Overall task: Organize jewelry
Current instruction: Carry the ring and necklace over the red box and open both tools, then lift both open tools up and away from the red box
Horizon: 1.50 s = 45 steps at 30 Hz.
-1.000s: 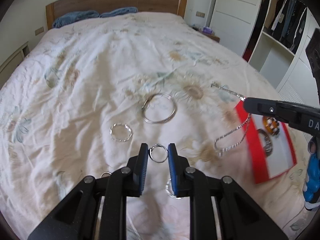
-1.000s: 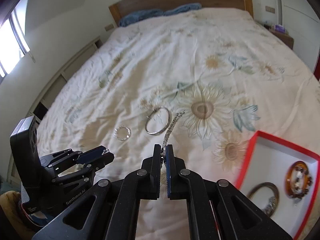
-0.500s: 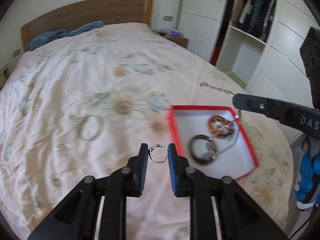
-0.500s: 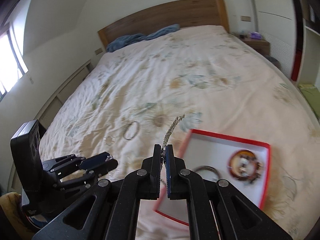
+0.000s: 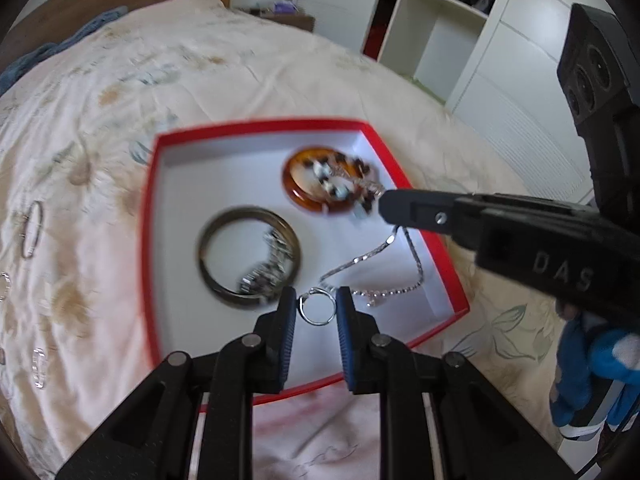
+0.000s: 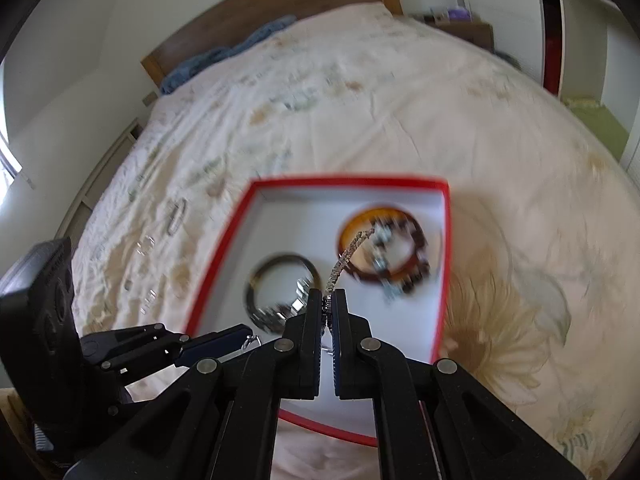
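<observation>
- Left wrist view: the left claw (image 5: 317, 312) is clamped on a small silver ring (image 5: 317, 311), pinched by its edges between the blue pads so that the hoop faces the camera. It hangs over the near part of the red box (image 5: 149, 216), which I judge is where the ring is meant to be dropped.
- The right claw (image 5: 384, 205) comes in from the right over the box's far corner. A silver chain (image 5: 416, 264) hangs from its tip, and the lower loop seems to lie on the white floor of the box, so the chain looks about to be laid down. From this side I cannot tell how the jaws stand.
- The box sits on the bed (image 5: 80, 128) and holds an amber bangle (image 5: 298, 194) with beads lying across it, and a dark bangle (image 5: 208, 236) with something silvery heaped inside it.
- Loose rings (image 5: 32, 230) lie on the quilt to the left, so sorting is not done.
- Right wrist view: the right claw (image 6: 329, 304) is closed tight on the chain (image 6: 352, 248), a fine, glinting, flat-linked strand; one end sticks up stiffly past the tips, over the box (image 6: 224, 248).
- The left claw (image 6: 240, 338) sits low at left by the box's near edge, the ring barely visible at its tip.
- Both bangles look blurred.
</observation>
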Available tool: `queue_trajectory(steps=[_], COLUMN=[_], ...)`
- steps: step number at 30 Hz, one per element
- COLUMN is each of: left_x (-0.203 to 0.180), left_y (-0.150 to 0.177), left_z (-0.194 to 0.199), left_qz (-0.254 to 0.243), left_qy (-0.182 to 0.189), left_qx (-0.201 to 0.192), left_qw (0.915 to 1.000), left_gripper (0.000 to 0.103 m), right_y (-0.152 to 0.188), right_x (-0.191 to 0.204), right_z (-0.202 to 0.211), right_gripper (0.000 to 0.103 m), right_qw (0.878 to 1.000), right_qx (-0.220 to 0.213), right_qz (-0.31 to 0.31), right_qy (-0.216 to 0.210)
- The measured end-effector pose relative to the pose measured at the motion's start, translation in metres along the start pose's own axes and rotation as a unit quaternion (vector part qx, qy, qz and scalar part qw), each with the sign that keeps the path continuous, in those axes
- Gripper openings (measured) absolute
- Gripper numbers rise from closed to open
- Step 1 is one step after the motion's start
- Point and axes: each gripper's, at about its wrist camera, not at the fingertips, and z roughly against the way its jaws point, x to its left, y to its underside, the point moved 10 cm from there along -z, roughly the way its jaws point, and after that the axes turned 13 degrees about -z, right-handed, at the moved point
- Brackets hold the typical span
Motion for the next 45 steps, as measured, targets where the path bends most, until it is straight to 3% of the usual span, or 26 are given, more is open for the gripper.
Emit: queue_trajectory(steps=[8,14,19,23,27,32,35,45], left_x=[-0.001,0.001,0.004,0.005,0.005,0.0,0.002,0.015], left_y=[0.015,0.021,0.023,0.024,0.026,0.024,0.029,0.06], left_z=[-0.024,-0.023,-0.017,-0.01,0.001,0.036,0.064,0.161], left_qz=[0.005,0.01,0.017,0.02,0.026,0.025,0.031,0.067], left_qy=[-0.002,-0.008,-0.012,-0.014,-0.018,-0.035,-0.063,-0.147], left_qx=[0.033,0.039,0.041,0.04,0.036,0.009,-0.006,-0.053], left_qw=[0.9994,0.9991,0.999,0.9989,0.9989,0.999,0.9975,0.9854], left_gripper=[0.019,0.02,0.021,0.031,0.031,0.031,0.031,0.034], right_y=[0.022,0.027,0.029,0.028,0.03,0.035,0.039,0.077], right_x=[-0.031,-0.036,-0.036,-0.033,-0.024,-0.011,-0.002,0.044], right_z=[-0.017,-0.014,0.0,0.017,0.036,0.064,0.077,0.111], right_gripper=[0.009,0.011,0.018,0.026,0.027,0.033,0.034,0.042], right_qw=[0.999,0.999,0.999,1.0,1.0,1.0,1.0,0.999], right_qx=[0.031,0.031,0.022,0.01,-0.002,-0.02,-0.028,-0.041], right_qz=[-0.009,-0.009,-0.012,-0.016,-0.015,-0.009,-0.004,0.017], right_qy=[0.015,0.023,0.025,0.023,0.019,0.014,0.011,-0.009])
